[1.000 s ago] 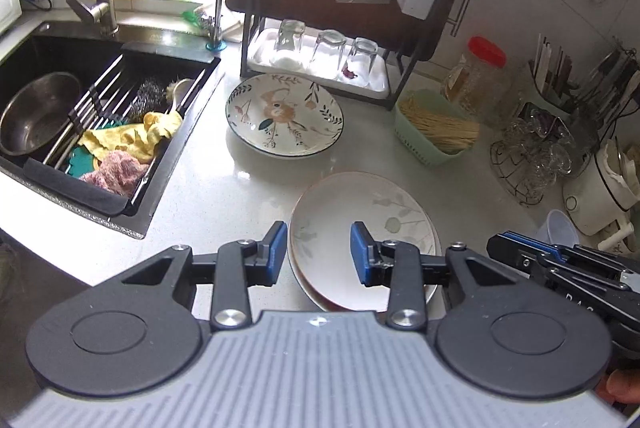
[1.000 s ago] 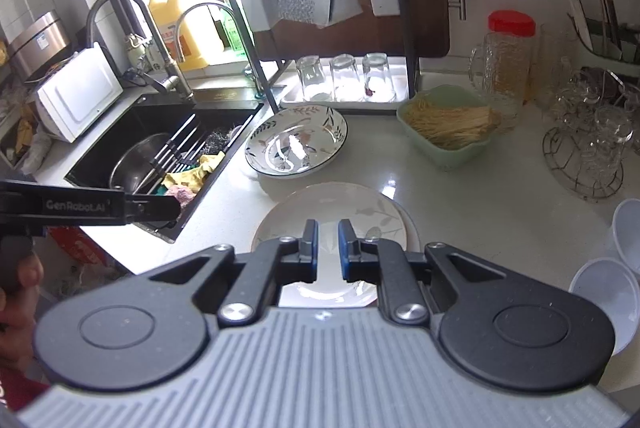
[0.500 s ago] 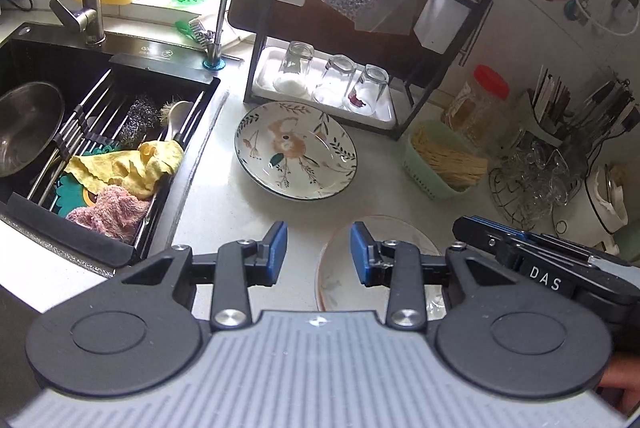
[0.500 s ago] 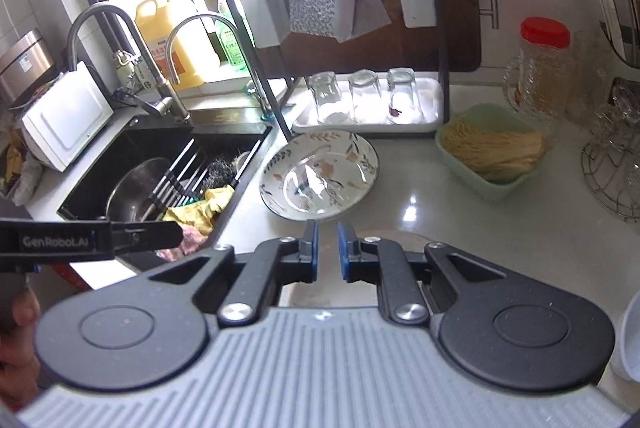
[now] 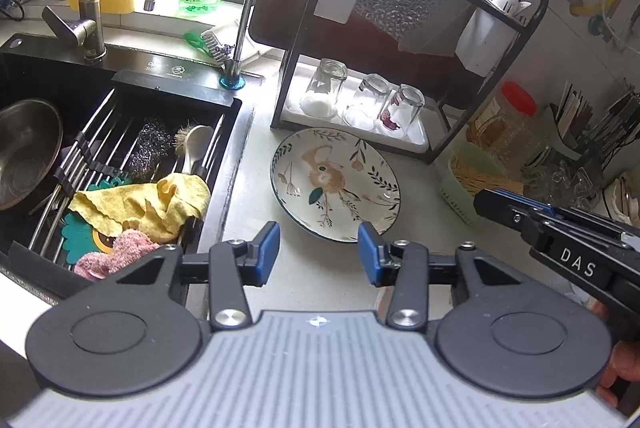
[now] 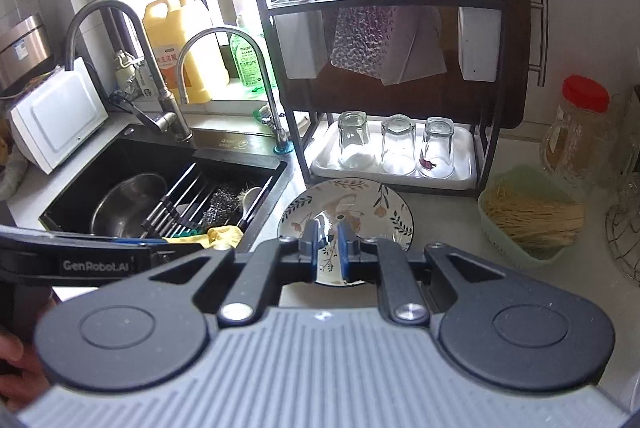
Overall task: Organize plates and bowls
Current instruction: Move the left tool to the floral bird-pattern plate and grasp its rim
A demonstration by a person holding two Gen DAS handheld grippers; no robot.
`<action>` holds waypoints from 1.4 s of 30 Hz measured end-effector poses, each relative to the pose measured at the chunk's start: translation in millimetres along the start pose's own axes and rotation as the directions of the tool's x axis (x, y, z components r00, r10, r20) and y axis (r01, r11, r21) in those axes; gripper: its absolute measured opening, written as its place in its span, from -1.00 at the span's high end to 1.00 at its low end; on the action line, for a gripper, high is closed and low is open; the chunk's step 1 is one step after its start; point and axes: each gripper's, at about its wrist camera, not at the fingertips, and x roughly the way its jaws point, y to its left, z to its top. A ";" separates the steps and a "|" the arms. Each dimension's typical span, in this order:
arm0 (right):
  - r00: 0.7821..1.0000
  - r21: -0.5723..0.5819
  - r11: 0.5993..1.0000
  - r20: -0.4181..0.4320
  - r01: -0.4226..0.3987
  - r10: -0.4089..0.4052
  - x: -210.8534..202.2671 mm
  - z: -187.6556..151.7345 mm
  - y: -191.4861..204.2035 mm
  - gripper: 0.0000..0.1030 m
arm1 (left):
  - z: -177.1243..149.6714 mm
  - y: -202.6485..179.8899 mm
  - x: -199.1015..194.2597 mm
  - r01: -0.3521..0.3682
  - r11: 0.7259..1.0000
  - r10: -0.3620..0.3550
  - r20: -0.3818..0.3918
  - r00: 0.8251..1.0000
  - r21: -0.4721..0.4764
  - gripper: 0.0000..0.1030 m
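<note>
A floral plate (image 5: 336, 187) lies on the pale counter in front of the dish rack, beside the sink. My left gripper (image 5: 318, 252) hovers just short of the plate's near rim; its jaws are opening with nothing between them. In the right wrist view the same floral plate (image 6: 372, 203) shows just beyond my right gripper (image 6: 328, 248), which is shut and holds nothing. The right gripper's body (image 5: 560, 240) reaches in from the right of the left wrist view. The left gripper's body (image 6: 96, 264) crosses the left side of the right wrist view.
A black sink (image 5: 168, 75) on the left holds a steel bowl (image 5: 24, 147), a roll-up rack and cloths (image 5: 152, 203). The black dish rack (image 6: 400, 75) stands behind the plate with three upturned glasses (image 6: 396, 143). A green noodle basket (image 6: 528, 216) and a red-lidded jar (image 6: 580, 131) sit to the right.
Both grippers have moved forward over the counter toward the floral plate and rack. The white plate stack has slipped out of view beneath them. The left jaws stand wider.
</note>
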 end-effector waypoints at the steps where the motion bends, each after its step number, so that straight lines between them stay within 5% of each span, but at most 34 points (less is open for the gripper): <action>1: 1.000 -0.031 0.999 0.008 0.021 -0.021 3.1 0.6 5.0 0.72 | 3.3 4.0 4.7 -0.004 1.000 0.004 -0.004 1.000 0.009 0.04; 6: 0.999 -0.002 0.999 -0.031 0.044 -0.044 22.8 5.4 10.7 0.72 | 18.8 21.7 30.4 0.005 1.000 -0.004 -0.044 0.999 0.021 -0.07; 8: 0.996 0.029 0.997 -0.049 0.078 -0.077 30.1 6.4 8.2 0.00 | 25.2 24.3 43.0 0.008 0.999 -0.005 -0.058 0.998 0.042 -0.19; 10: 0.992 0.056 0.992 -0.052 0.116 -0.113 36.4 7.4 5.2 -0.45 | 32.0 26.4 55.6 0.013 0.998 -0.008 -0.074 0.997 0.060 -0.26; 21: 0.983 0.209 0.968 -0.153 0.135 -0.104 103.2 7.2 -33.0 -0.39 | 58.7 35.2 146.0 0.076 0.991 -0.050 -0.220 0.974 0.112 -0.27; 30: 0.960 0.332 0.921 -0.252 0.206 -0.123 168.7 -0.2 -70.3 0.05 | 76.5 49.2 213.1 0.160 0.985 -0.131 -0.317 0.939 0.069 -0.27; 32: 0.948 0.367 0.899 -0.288 0.240 -0.136 180.8 -6.7 -77.4 0.26 | 79.5 51.3 225.1 0.140 0.986 -0.104 -0.331 0.938 0.089 -0.24; 37: 0.946 0.404 0.876 -0.286 0.262 -0.151 192.8 -10.0 -84.3 0.31 | 97.7 63.2 244.0 0.148 0.985 -0.111 -0.332 0.937 0.088 -0.23; 42: 0.940 0.420 0.861 -0.297 0.287 -0.169 205.7 -6.5 -94.0 0.45 | 109.2 60.6 262.2 0.211 0.969 -0.151 -0.365 0.919 0.130 0.13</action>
